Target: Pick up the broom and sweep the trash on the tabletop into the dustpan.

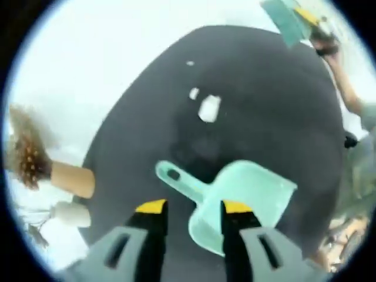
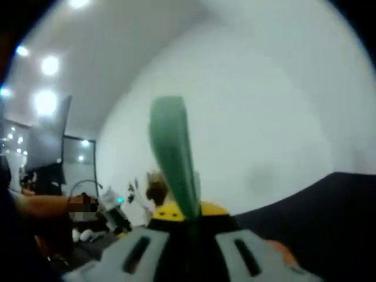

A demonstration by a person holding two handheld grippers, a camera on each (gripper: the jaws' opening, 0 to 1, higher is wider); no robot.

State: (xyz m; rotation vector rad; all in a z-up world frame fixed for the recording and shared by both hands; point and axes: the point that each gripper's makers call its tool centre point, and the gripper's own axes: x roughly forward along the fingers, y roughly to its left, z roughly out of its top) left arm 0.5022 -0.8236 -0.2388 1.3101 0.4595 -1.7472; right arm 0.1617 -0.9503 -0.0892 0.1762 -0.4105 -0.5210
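Our left gripper (image 1: 192, 207), grey-bodied with yellow-tipped jaws, hovers with its jaws spread apart over the mint-green plastic dustpan (image 1: 247, 197). One jaw sits over the pan's rear, the other just off its short handle, and whether either touches the plastic we cannot tell. The dustpan lies flat on the dark round tabletop (image 1: 282, 111), its open mouth facing away from us. Beyond it, well apart from the pan, rest the white crumpled scraps of trash (image 1: 208, 108), with a smaller fleck farther off.

Our right gripper (image 2: 188, 214) is clamped on the green plastic broom handle (image 2: 173, 155), which rises upright between its jaws. In the left gripper view we see the teal broom head (image 1: 285, 20) raised above the far edge of the table.

We judge the main risk to be the pan: if it is not pinned or lifted, a sweep would push it across the smooth top. Also, the light scraps could scatter past the pan's mouth under a fast stroke.
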